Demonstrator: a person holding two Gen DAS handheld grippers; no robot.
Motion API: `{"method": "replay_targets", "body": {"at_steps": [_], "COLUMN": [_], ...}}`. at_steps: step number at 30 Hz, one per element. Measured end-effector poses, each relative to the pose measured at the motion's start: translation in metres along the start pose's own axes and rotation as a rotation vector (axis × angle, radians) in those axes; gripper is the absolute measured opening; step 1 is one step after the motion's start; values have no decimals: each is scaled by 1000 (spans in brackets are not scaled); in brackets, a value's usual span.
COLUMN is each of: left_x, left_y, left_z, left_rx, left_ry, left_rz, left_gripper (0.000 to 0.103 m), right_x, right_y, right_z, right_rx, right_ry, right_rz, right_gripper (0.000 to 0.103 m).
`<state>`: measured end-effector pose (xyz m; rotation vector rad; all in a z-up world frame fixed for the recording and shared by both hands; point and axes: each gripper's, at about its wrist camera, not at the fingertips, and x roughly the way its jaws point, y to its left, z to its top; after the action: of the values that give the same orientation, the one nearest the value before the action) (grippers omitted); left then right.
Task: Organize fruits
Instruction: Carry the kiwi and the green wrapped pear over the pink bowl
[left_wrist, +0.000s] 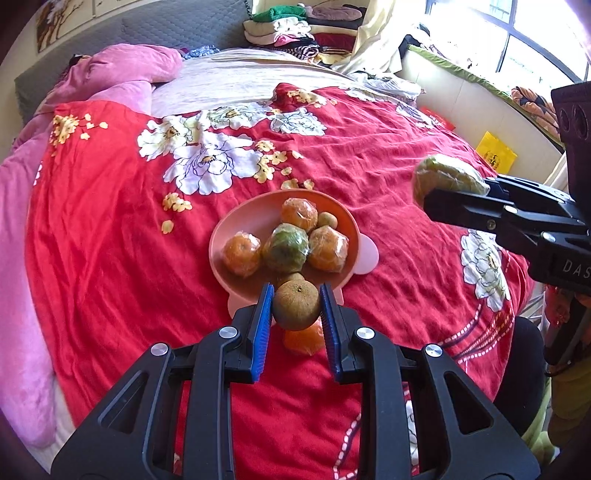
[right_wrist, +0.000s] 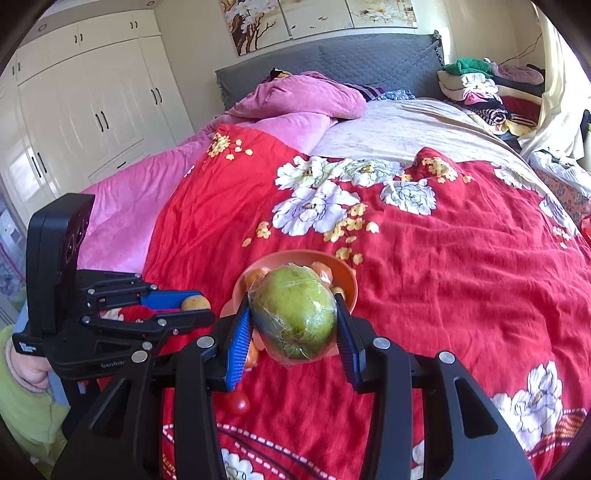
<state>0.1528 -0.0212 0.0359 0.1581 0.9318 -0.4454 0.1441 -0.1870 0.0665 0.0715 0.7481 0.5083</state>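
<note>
A lived-in home bedroom: a wide bed (right_wrist: 424, 280) under a red floral cover fills the view, a grey padded headboard (right_wrist: 369, 59) at twelve o'clock. White wardrobe doors (right_wrist: 92, 103) stand at ten o'clock, folded clothes (right_wrist: 476, 92) are heaped at two o'clock, and flower paintings (right_wrist: 317, 22) hang above the headboard.
</note>
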Motion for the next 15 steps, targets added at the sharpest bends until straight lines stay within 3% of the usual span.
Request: {"method": "replay_targets", "body": {"at_steps": [15], "left_x": [29], "left_y": [18], "left_z": [8], "left_rx": [-18], "left_ry": [33], "left_rz": [6], "left_gripper": [18], "right_x": [39], "right_y": [-26], "right_z": [18], "right_rx": [39], "right_ry": [28], "right_rz": [-5], "right_gripper": [40]}}
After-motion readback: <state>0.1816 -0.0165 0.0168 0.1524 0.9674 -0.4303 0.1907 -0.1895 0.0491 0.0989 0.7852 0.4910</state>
